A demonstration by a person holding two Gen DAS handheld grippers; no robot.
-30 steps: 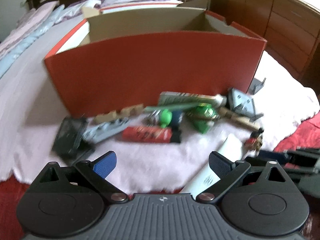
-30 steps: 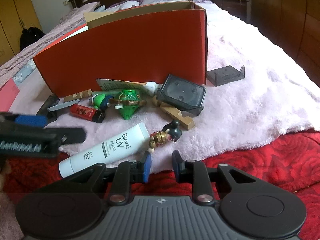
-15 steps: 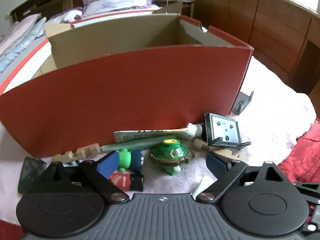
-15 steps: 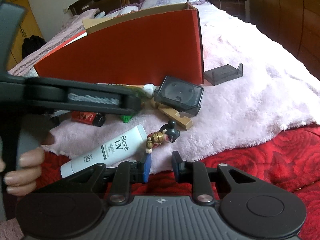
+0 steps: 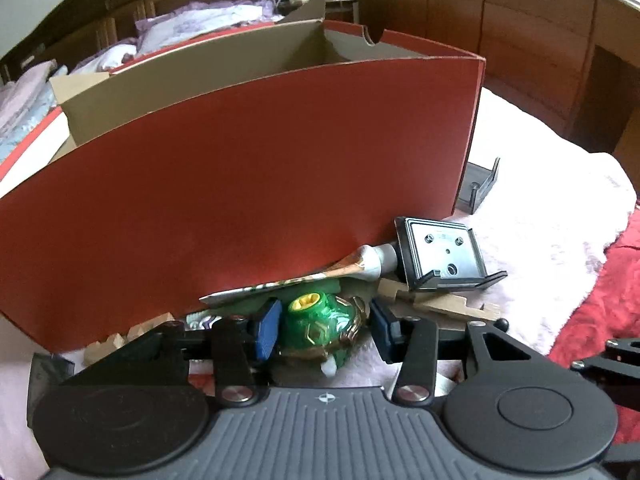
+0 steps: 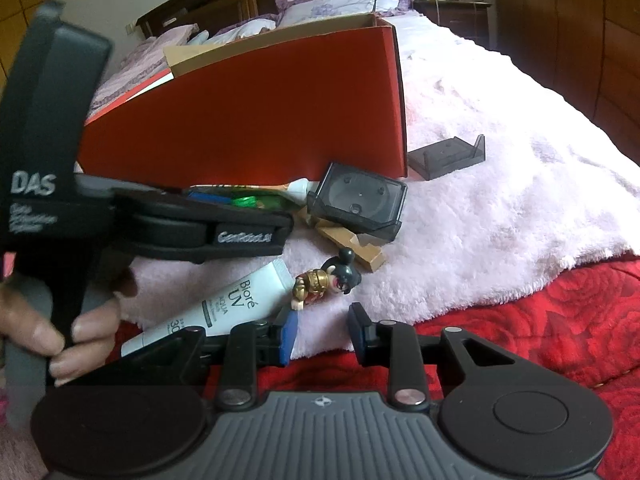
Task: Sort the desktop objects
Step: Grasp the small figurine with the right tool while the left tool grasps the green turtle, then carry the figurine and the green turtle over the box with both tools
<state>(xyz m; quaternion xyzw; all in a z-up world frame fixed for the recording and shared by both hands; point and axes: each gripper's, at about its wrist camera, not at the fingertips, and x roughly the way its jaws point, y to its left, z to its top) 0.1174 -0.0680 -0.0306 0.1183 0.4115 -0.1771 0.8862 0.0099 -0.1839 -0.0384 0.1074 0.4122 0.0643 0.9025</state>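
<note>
Left tongs (image 5: 324, 328) closing around the glossy green plastic spinning top (image 5: 320, 330), left pad touching, right pad a little clear, so not yet gripped. Right tongs (image 6: 322, 334) empty, opening slightly, hovering over the red bedspread just short of the small red-and-gold cartoon figurine (image 6: 326, 280). Beyond, all unsorted on the pale pink fluffy blanket (image 6: 500, 184): white sunscreen tube (image 6: 216, 312), dark square plastic case (image 6: 360, 200), notched wooden blocks (image 5: 440, 306). Tall red cardboard box (image 5: 248, 184) behind; contents hidden. Sorting judged barely begun.
</note>
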